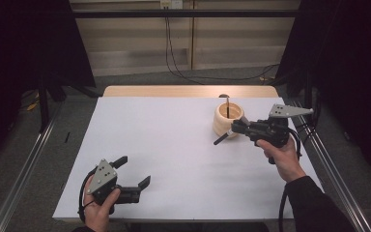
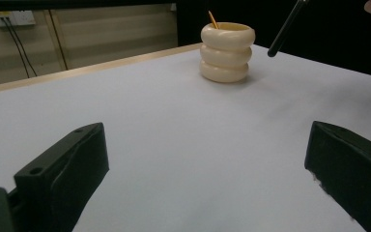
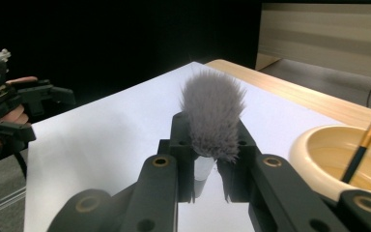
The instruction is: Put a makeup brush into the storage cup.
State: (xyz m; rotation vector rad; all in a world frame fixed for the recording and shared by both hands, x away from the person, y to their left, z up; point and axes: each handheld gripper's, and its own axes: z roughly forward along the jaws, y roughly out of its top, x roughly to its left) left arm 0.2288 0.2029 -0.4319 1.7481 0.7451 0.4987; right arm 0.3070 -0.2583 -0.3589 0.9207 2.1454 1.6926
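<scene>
Makeup brush (image 3: 212, 116) clamped in the fingers of the right gripper (image 1: 238, 128), held just near and right of the ribbed cream holder (image 1: 228, 119) at the far right of the white desk (image 1: 174, 159). In the right gripper view the fingers are closed on the brush's pale ferrule, with the grey bristle head fanning out beyond the fingertips; in the high view the dark handle end projects from the gripper toward the left and near side, so the brush's long axis lies roughly level and slanted across the desk, not upright. The holder's open mouth sits directly beside the fingers on the far side and already contains one thin brush (image 1: 227, 107) standing against its rim. The coming move appears to turn on this relation: the brush would have to be tipped from level toward vertical to enter the mouth. The left gripper (image 1: 134, 175) rests at the near left of the desk, well apart from the holder, its fingers spread wide with nothing between them; the right hand is much the nearer.
</scene>
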